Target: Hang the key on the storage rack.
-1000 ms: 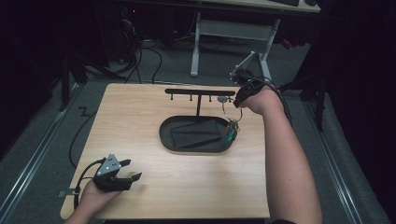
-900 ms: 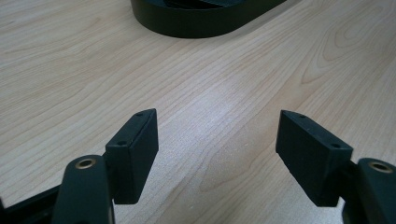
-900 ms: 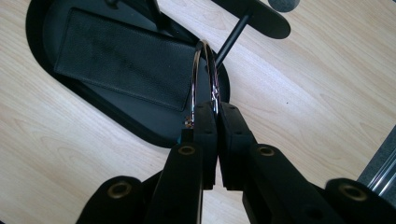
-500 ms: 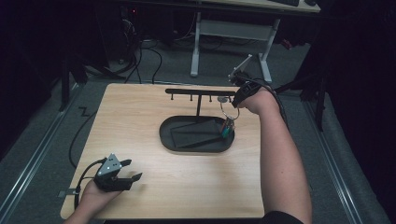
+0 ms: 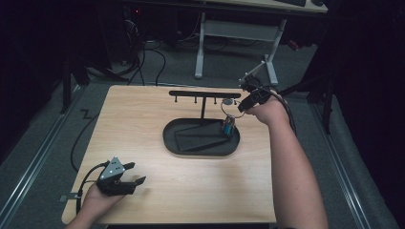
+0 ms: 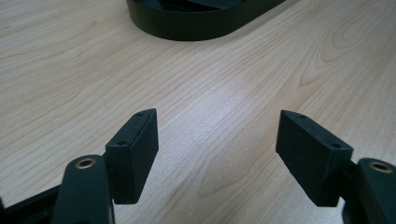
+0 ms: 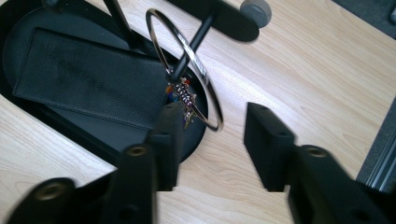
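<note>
My right gripper has just spread its jaws, releasing the thin metal key ring onto the black rack's peg; my left gripper idles with jaws apart.

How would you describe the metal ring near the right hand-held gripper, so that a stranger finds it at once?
Start at the black oval tray in the middle of the wooden table. A black T-shaped rack rises from it, and the metal ring hangs from its right end. It is the one shiny hoop, with colourful charms at its bottom.

Bare table left and front of tray: free passage. Rack and hanging ring block tray's far right.
</note>
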The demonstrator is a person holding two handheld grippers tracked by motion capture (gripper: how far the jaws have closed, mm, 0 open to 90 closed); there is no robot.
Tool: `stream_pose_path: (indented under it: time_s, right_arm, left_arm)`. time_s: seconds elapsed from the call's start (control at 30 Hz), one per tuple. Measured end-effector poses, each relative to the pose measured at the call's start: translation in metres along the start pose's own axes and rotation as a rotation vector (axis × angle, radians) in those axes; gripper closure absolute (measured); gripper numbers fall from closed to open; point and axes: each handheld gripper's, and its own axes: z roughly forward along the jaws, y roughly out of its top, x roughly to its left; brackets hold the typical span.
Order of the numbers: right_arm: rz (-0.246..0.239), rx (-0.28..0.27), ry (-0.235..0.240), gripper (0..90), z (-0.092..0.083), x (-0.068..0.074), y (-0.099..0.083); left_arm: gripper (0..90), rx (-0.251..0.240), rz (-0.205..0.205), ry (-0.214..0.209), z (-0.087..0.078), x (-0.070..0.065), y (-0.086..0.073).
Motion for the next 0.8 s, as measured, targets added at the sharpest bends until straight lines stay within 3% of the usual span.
stream_pose_path:
  time_s: [0.2, 0.4, 0.5, 0.6, 0.8]
  right_arm:
    - [0.014, -0.063, -0.02, 44.9, -0.005, 0.005, -0.029]
    - [0.045, -0.2, -0.006, 37.1, 0.002, 0.014, -0.07]
    - [0.057, -0.268, 0.007, 36.8, 0.015, 0.023, -0.099]
    - [0.072, -0.33, -0.031, 35.3, 0.033, 0.037, -0.132]
    - [0.124, -0.453, -0.004, 30.9, 0.068, 0.06, -0.194]
  left_arm:
    - [30.2, 0.004, 0.009, -0.004, 0.001, -0.002, 0.002]
    - [30.0, 0.011, 0.014, -0.01, 0.002, -0.005, 0.001]
    - [29.8, 0.017, 0.012, -0.012, 0.003, -0.005, 0.001]
    - [29.8, 0.015, 0.006, -0.012, 0.004, -0.005, 0.001]
    - [29.6, 0.024, 0.0, -0.015, 0.007, -0.006, 0.001]
